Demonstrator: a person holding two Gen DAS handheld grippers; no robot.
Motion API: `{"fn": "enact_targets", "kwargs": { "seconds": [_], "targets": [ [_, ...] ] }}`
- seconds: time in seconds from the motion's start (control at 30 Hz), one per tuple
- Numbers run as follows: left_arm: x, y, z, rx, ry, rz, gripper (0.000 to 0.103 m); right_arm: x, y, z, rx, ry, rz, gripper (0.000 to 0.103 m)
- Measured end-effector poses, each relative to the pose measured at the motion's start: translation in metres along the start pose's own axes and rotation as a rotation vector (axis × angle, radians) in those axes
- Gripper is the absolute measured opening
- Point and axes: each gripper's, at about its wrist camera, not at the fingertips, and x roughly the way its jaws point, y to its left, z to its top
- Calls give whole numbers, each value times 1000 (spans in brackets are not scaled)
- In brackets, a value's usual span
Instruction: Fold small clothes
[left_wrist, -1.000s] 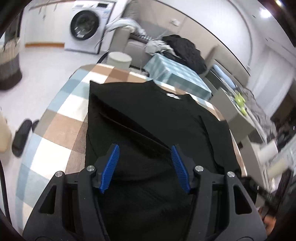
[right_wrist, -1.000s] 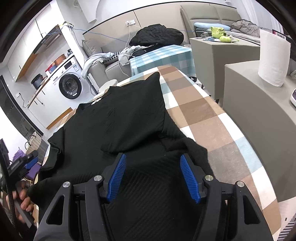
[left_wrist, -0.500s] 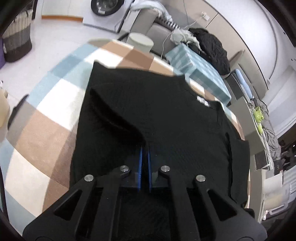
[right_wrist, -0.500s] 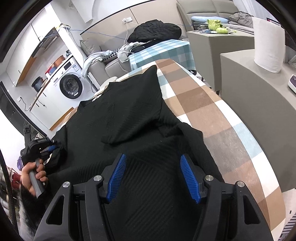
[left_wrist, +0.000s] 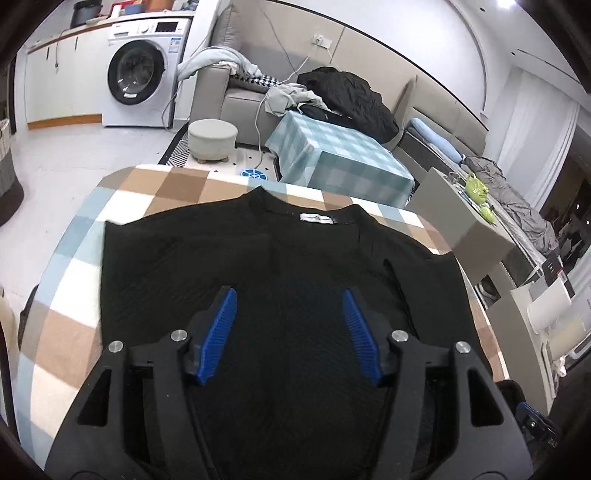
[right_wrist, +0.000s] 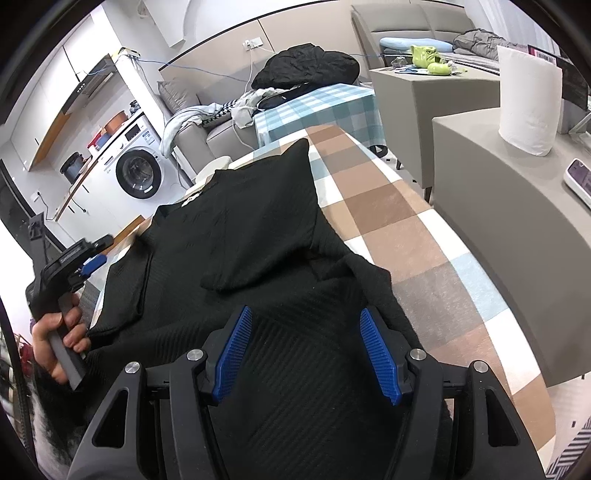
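Observation:
A black knit top (left_wrist: 280, 258) lies flat on the checked tablecloth (left_wrist: 66, 332), its collar label (left_wrist: 317, 218) at the far side. In the right wrist view one sleeve (right_wrist: 266, 221) is folded in over the body of the top (right_wrist: 295, 354). My left gripper (left_wrist: 290, 299) hovers over the middle of the top; its jaws are opening and nothing is between the blue pads. A hand (right_wrist: 55, 332) holds that left gripper (right_wrist: 90, 260) at the top's left edge. My right gripper (right_wrist: 306, 314) stands open above the hem, gripping nothing.
A grey cabinet (right_wrist: 517, 229) with a paper towel roll (right_wrist: 528, 99) stands close to the table's right side. Beyond the table are a blue-checked small table (left_wrist: 340, 158), a round stool (left_wrist: 212, 138), a sofa with clothes and a washing machine (left_wrist: 142, 74).
Half a second ago the left gripper was shut on the fabric; it has since let go, opened and swung toward the middle. The right gripper stays still and open.

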Motion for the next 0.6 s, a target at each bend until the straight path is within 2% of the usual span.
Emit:
{"fn": "enact_targets", "kwargs": {
  "seconds": [0.13, 0.23, 0.33, 0.43, 0.5, 0.6],
  "targets": [
    [-30, 12, -11, -10, -22, 35, 57, -1, 0, 1, -4, -4, 2, 63],
    [-69, 25, -26, 8, -46, 82, 58, -4, -1, 1, -20, -8, -2, 63],
    [-100, 36, -43, 17, -56, 114, 68, -11, -5, 1, -38, -6, -5, 63],
    [-134, 48, -66, 16, -73, 135, 72, -22, -12, -1, -46, -25, -12, 68],
    [-154, 56, -82, 5, -81, 138, 81, -30, -17, -4, -64, -38, -22, 68],
    [-179, 66, -108, 16, -86, 153, 84, -43, -25, -11, -86, -45, -29, 73]
  ]
}}
